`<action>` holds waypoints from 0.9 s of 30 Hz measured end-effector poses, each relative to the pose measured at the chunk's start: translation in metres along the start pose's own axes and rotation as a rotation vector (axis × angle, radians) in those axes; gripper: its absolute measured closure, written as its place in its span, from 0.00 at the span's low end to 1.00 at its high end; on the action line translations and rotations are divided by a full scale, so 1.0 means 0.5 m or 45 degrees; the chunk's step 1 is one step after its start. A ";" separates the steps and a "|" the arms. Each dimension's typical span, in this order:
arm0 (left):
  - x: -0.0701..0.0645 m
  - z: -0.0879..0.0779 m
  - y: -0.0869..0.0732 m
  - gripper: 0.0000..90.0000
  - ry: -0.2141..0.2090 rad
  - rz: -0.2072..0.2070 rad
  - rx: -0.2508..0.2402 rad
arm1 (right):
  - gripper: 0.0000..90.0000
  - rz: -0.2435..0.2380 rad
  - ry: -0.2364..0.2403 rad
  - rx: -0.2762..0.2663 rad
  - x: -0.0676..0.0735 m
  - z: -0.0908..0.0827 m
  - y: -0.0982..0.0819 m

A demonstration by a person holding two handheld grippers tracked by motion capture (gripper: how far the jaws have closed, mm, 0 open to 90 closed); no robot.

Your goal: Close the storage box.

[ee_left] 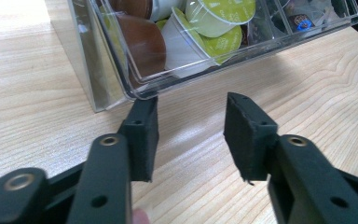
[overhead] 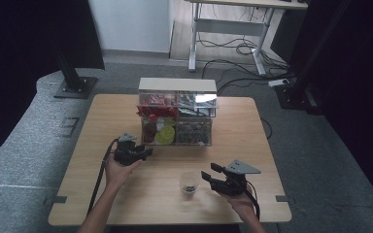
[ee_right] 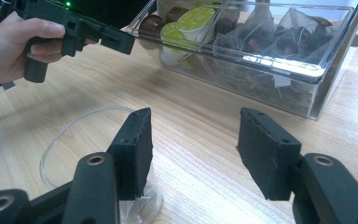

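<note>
Left gripper view: coffee pods [ee_left: 200, 35] sit straight ahead of my left tongs [ee_left: 191, 135], inside the open clear drawer [ee_left: 242, 44].

Left tongs gape wide with nothing between the pads, left pad just under the drawer's front corner. Right tongs [ee_right: 193, 149] also open and empty, beside the clear cup [overhead: 190, 183] near the tabletop's [overhead: 126, 204] front edge. Left hand [overhead: 119, 170] is nearer the pods, so I judge it makes the reach, forward and up over the lip.

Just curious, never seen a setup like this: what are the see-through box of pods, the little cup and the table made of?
The drawer box looks like clear, glossy hard plastic: pods show through and its edges catch light. The cup seems thin clear plastic, though glass can't be ruled out. The table shows pale wood grain with a matte finish, possibly laminate.
</note>
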State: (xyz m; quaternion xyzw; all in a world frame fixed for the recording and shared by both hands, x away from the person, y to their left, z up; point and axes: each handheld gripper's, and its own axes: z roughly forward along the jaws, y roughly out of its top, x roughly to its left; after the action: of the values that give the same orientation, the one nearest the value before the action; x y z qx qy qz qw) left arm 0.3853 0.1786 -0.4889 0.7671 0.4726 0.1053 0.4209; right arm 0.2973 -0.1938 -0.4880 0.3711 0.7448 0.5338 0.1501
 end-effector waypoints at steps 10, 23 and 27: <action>-0.014 -0.006 -0.009 0.43 0.014 0.024 -0.001 | 0.49 0.004 -0.009 -0.007 -0.004 -0.003 0.001; -0.031 -0.038 -0.023 0.43 0.029 0.073 -0.033 | 0.49 0.005 -0.019 -0.009 -0.010 -0.005 0.000; -0.034 -0.051 -0.029 0.43 0.028 0.094 -0.049 | 0.49 0.010 -0.023 -0.007 -0.013 -0.007 0.000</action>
State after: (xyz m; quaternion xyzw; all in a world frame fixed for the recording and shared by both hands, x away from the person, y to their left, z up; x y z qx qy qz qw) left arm 0.3527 0.1815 -0.4796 0.7745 0.4466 0.1382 0.4261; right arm 0.2992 -0.2008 -0.4878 0.3783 0.7405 0.5332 0.1557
